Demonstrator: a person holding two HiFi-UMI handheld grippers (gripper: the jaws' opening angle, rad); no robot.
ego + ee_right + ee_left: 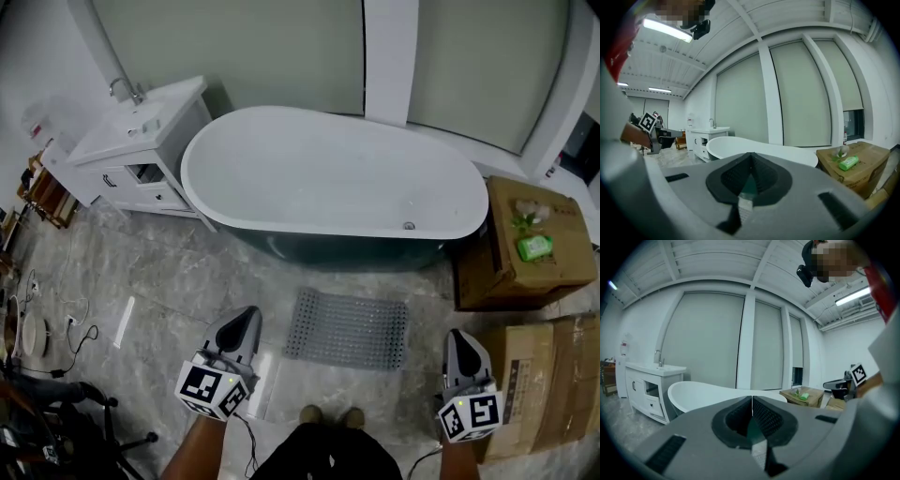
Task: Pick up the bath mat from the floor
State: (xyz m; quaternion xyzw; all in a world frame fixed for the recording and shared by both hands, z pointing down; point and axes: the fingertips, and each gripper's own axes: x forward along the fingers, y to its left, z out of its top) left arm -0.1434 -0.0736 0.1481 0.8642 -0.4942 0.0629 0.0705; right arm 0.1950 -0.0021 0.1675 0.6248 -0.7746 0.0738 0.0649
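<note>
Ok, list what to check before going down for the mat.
1. Mat flat on the floor, nothing on it: ok.
2. Shoes off the mat: ok.
3. Left gripper jaws open: not ok, shut and empty.
4. Right gripper jaws open: not ok, shut and empty.
5. Grippers aimed at the mat: not ok, both gripper views face the tub.
6. Mat not stuck to the floor: cannot tell.

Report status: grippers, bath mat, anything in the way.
Left gripper shut, empty; right gripper shut, empty. Bath mat flat on floor before bathtub, untouched. Nothing on it; cardboard boxes off to its right.
</note>
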